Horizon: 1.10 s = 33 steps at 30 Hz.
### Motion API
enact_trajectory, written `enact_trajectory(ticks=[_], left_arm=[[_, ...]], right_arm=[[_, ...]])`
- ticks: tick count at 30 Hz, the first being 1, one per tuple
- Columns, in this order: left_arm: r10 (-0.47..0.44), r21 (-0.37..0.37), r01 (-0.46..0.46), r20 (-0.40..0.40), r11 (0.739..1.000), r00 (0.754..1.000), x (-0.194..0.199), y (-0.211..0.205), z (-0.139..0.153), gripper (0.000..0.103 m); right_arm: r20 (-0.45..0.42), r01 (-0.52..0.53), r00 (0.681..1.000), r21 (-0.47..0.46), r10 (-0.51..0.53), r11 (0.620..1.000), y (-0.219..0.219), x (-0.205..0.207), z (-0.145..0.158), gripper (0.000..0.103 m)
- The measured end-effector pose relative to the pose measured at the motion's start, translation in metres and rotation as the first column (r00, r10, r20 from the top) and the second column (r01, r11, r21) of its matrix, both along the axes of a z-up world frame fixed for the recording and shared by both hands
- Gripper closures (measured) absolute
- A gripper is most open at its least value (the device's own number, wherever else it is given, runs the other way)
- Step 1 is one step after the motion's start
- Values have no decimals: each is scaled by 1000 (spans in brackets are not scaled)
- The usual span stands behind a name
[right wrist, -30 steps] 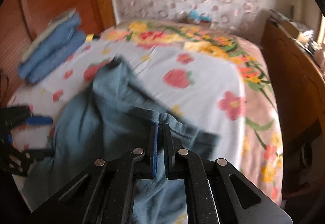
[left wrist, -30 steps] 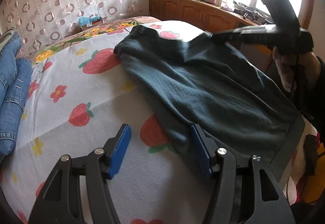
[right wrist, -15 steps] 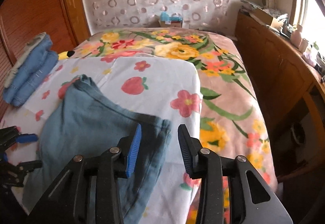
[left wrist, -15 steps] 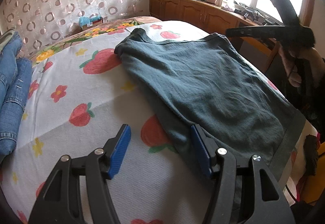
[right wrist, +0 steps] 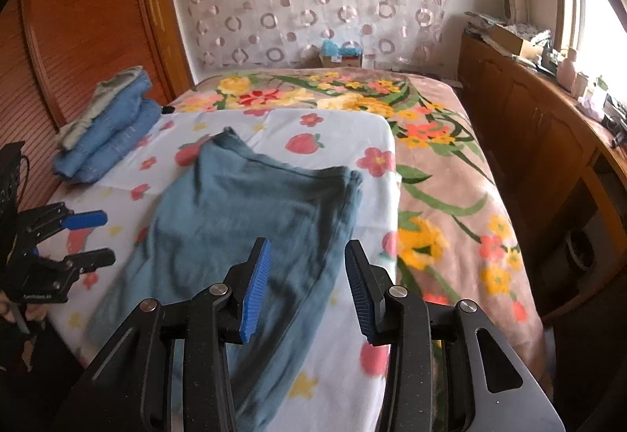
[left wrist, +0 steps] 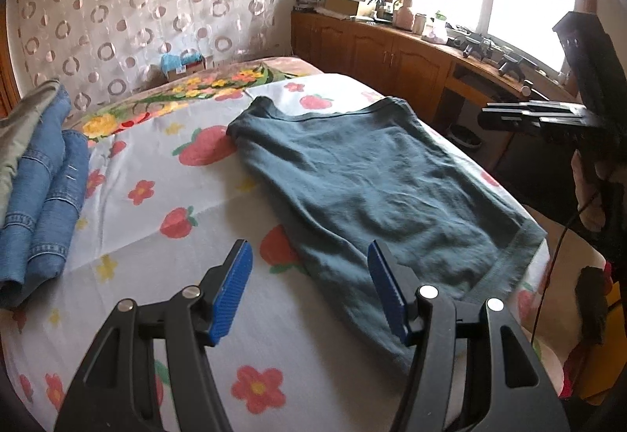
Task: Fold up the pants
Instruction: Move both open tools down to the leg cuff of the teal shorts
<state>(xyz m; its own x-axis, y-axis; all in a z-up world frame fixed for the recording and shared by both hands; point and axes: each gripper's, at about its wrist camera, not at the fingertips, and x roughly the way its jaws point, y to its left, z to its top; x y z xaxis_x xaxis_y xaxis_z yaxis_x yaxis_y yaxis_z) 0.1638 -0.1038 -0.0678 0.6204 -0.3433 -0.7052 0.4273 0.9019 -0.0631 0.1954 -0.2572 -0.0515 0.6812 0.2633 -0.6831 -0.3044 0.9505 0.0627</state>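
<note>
The dark teal pants (left wrist: 384, 189) lie folded flat on the strawberry-print sheet (left wrist: 156, 197); they also show in the right wrist view (right wrist: 250, 220). My left gripper (left wrist: 309, 291) is open and empty, low over the sheet at the pants' near edge. My right gripper (right wrist: 305, 287) is open and empty, raised above the pants' right side. It shows in the left wrist view (left wrist: 548, 114) to the right of the bed. The left gripper shows in the right wrist view (right wrist: 86, 236) at the left.
A stack of folded blue jeans (left wrist: 43, 189) lies on the left of the bed, also in the right wrist view (right wrist: 106, 126). A floral blanket (right wrist: 431, 173) covers the far and right side. Wooden cabinets (left wrist: 392, 52) with clutter line the window wall.
My right gripper let go of the pants' edge, opened, and drew back and up. The lifted cloth dropped and now lies flat. My left gripper stayed open in place.
</note>
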Motion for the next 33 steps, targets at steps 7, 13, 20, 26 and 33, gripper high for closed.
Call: enact_trajectory(ticks=[7, 13, 20, 26, 33], left_arm=[[14, -5, -14, 22, 1000, 1000, -23, 1, 6, 42], [28, 3, -28, 28, 1000, 999, -38, -1, 4, 42], [35, -13, -35, 0, 999, 999, -53, -3, -8, 42], [18, -31, -20, -45, 999, 999, -56, -11, -20, 42], [-17, -2, 17, -92, 1000, 996, -55, -24, -32, 42]], right_arm=[[9, 4, 1000, 15, -4, 1000, 7, -34, -7, 54], [13, 20, 1000, 24, -20, 1000, 7, -60, -16, 54], [-5, 51, 999, 67, -50, 996, -3, -86, -29, 54], [-40, 74, 997, 112, -70, 991, -9, -90, -44, 54], [-77, 69, 995, 117, -60, 991, -8, -90, -57, 80]])
